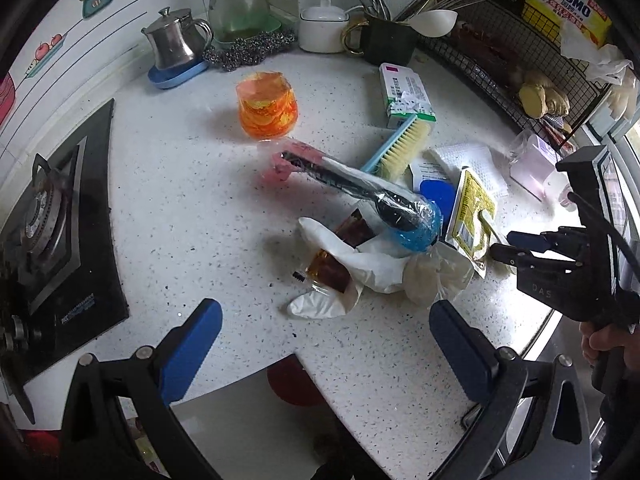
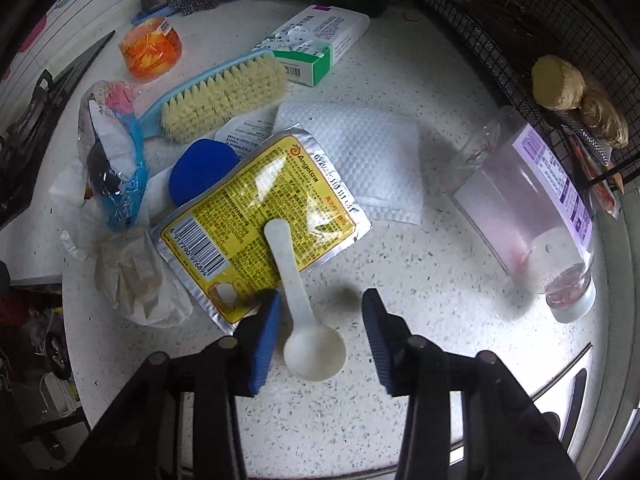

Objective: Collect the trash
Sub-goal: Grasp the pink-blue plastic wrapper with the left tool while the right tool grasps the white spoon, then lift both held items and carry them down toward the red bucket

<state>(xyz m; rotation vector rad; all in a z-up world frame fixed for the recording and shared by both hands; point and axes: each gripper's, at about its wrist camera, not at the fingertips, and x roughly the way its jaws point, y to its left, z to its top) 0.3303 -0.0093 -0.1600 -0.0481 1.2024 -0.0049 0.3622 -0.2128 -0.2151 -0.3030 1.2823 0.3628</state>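
In the right wrist view my right gripper (image 2: 323, 293) points down at the counter, open, with a white plastic spoon (image 2: 304, 320) lying between its blue pads. The left pad is beside the spoon's handle and the right pad stands apart from the bowl. The handle rests on a yellow foil packet (image 2: 256, 216). My left gripper (image 1: 325, 306) hangs wide open above a crumpled white bag (image 1: 372, 268) and a brown sauce packet (image 1: 336, 264), touching neither. A clear wrapper with a black object (image 1: 360, 188) lies behind them. The right gripper (image 1: 505, 244) shows at the right.
A blue brush (image 2: 216, 92), green-white box (image 2: 316, 44), white napkin (image 2: 360, 152), orange cup (image 1: 266, 104) and toppled clear bottle (image 2: 536, 208) lie about. Gas stove (image 1: 48, 220) at left, steel teapot (image 1: 176, 40) and utensil holder (image 1: 390, 38) behind, wire rack (image 1: 500, 76) at right.
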